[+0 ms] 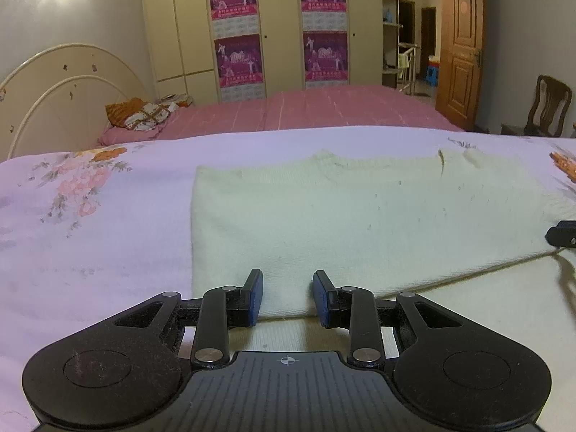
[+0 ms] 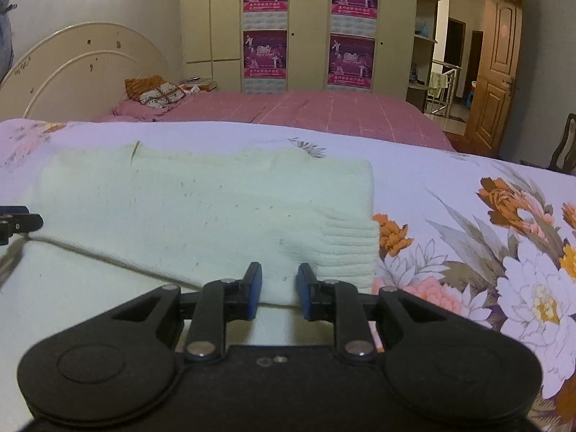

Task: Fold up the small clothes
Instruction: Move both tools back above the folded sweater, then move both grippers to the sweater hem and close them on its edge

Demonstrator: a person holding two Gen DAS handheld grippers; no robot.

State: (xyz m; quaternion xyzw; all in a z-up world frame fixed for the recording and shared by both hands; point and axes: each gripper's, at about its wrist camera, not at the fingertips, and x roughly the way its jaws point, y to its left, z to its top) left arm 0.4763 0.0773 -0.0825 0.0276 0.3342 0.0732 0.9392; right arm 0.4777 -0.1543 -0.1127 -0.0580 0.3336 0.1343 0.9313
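Both tongs are gripping the near edge of a cream knitted garment (image 1: pixel 324 216): left gripper (image 1: pixel 287 297) clenching the folded edge near its left corner, right gripper (image 2: pixel 277 293) pinching the edge beside the ribbed cuff at the right. Garment is lying spread on a floral bedspread (image 1: pixel 90 234), one layer folded over another. Matched corner holds are probably keeping the edge taut for carrying it toward the far side.

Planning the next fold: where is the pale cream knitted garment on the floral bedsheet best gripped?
Grip the pale cream knitted garment at its near folded edge, one gripper toward each end, coming from the near side: that edge lies straight, raised and thick enough to pinch.
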